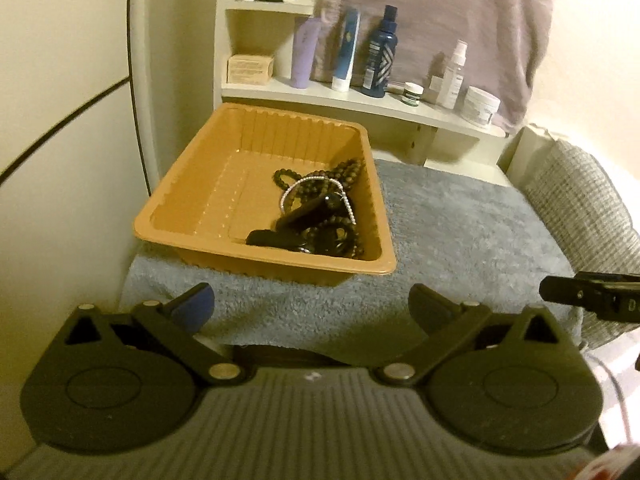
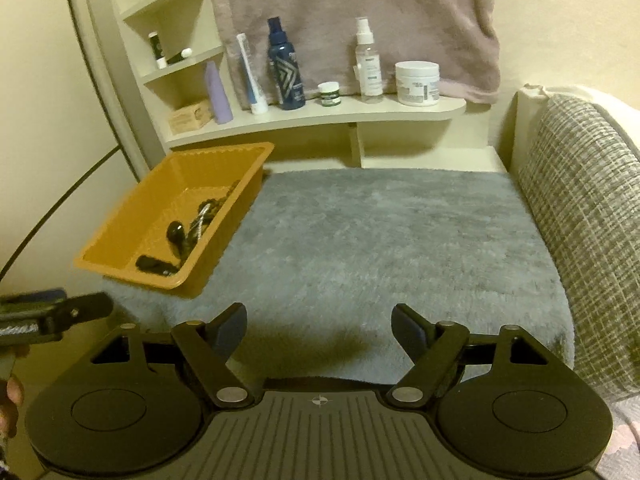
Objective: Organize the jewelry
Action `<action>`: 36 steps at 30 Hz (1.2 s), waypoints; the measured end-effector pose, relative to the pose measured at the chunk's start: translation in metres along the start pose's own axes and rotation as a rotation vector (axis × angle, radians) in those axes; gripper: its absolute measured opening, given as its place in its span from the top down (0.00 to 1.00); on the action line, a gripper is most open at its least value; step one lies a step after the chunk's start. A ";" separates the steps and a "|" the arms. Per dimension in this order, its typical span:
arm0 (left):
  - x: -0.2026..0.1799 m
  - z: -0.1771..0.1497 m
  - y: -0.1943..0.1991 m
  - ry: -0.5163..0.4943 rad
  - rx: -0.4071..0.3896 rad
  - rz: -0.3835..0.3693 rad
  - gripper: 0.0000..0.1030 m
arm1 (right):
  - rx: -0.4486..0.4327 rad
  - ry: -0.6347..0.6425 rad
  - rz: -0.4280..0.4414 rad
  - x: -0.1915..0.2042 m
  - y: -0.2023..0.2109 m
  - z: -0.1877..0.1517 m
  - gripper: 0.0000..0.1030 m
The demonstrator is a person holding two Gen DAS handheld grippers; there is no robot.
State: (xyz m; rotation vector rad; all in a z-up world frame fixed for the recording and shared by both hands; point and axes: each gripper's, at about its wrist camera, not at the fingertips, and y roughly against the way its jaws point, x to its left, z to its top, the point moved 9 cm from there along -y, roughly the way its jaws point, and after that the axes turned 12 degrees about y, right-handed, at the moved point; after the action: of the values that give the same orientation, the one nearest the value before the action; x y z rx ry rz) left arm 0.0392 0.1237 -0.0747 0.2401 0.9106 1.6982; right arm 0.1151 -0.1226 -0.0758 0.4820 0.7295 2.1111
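The orange tray (image 1: 224, 200) is being taken as landmark: the jewelry (image 1: 320, 216), dark bead strands with a silver bangle, is lying heaped in its right half. The left gripper (image 1: 312, 304) is being held released and empty in front of the tray, over the grey towel (image 1: 460, 232). The right gripper (image 2: 318, 330) is being held released and empty, well right of the tray.

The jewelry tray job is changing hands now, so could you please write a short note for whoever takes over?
Left gripper: open, empty, in front of the orange tray.
Right gripper: open, empty, over the grey mat.
Jewelry: dark bead strands, a sparkly bangle and dark pieces lie heaped at the tray's right side.
Done: no jewelry shows on the mat.
Left: possibly nothing; check outside the views.
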 end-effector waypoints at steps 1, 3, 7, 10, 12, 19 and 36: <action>-0.002 -0.001 0.000 -0.005 0.007 0.006 0.01 | 0.003 0.002 0.005 0.002 0.001 -0.001 0.23; -0.005 -0.003 0.000 -0.012 0.014 0.021 0.01 | 0.009 0.001 0.008 0.004 0.002 -0.003 0.23; -0.011 -0.008 0.001 -0.035 0.024 0.038 0.01 | 0.013 0.009 0.007 0.008 0.005 -0.003 0.23; -0.014 -0.012 0.001 -0.051 0.031 0.044 0.01 | 0.014 0.012 0.008 0.010 0.006 -0.004 0.23; -0.017 -0.014 0.002 -0.054 0.035 0.042 0.01 | 0.016 0.008 0.010 0.011 0.007 -0.005 0.23; -0.026 -0.015 0.001 -0.067 0.040 0.049 0.01 | 0.024 -0.004 0.002 0.013 0.009 -0.008 0.23; -0.040 -0.012 0.006 -0.058 0.006 0.023 0.00 | 0.013 0.003 -0.034 0.017 0.013 -0.009 0.23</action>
State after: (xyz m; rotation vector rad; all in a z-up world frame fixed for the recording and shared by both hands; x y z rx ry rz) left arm 0.0409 0.0826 -0.0672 0.3033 0.8734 1.7009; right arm 0.0925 -0.1184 -0.0725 0.4702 0.7490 2.0766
